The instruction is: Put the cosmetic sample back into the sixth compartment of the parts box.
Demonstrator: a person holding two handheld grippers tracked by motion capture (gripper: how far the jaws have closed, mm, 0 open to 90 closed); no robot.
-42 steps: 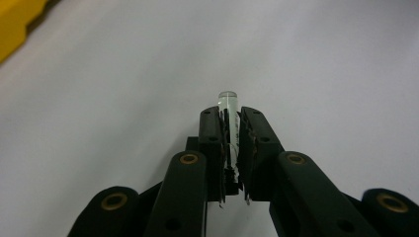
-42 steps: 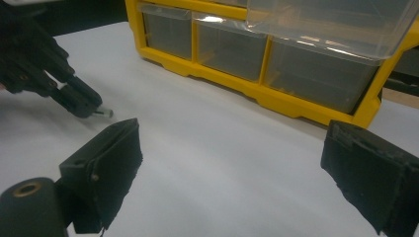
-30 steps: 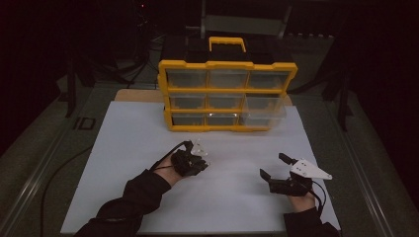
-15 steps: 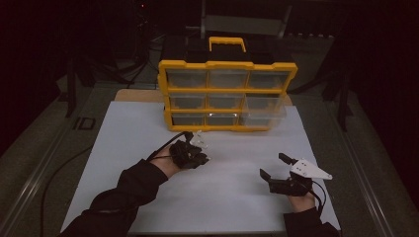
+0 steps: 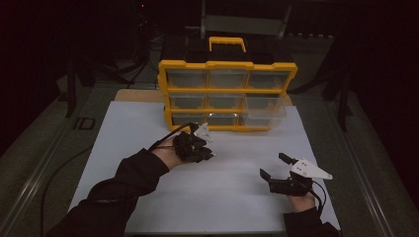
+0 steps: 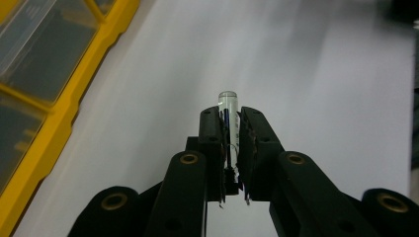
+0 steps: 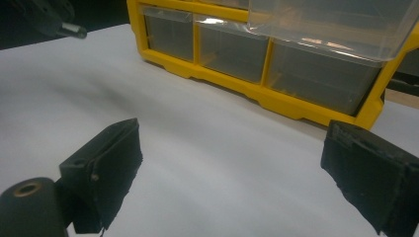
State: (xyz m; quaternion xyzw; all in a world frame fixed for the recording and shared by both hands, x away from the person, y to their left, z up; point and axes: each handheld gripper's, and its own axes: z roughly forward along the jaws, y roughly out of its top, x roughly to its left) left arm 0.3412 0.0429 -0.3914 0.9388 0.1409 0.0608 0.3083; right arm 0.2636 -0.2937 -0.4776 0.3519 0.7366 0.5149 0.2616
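Note:
A yellow organizer (image 5: pixel 227 65) with clear drawers stands at the back of the white table top (image 5: pixel 148 123). Its middle-right drawer (image 5: pixel 264 106) is pulled out a little; it also shows in the right gripper view (image 7: pixel 331 24). My left gripper (image 5: pixel 207 154) hovers just in front of the organizer's bottom row. It is shut on a small clear tube (image 6: pixel 228 98), whose rounded tip sticks out past the left gripper (image 6: pixel 231 112). My right gripper (image 5: pixel 274 166) rests low at the front right. The right gripper (image 7: pixel 232 143) is open wide, with nothing between its black pads.
The organizer's yellow frame (image 6: pixel 64 113) runs along the left of the left gripper view, close to the jaws. White table surface (image 7: pixel 207 148) lies between the right gripper and the organizer. Dark floor and stands surround the table.
My left hand has moved forward, closer to the organizer, still holding the tube. The right gripper has stayed in place and open.

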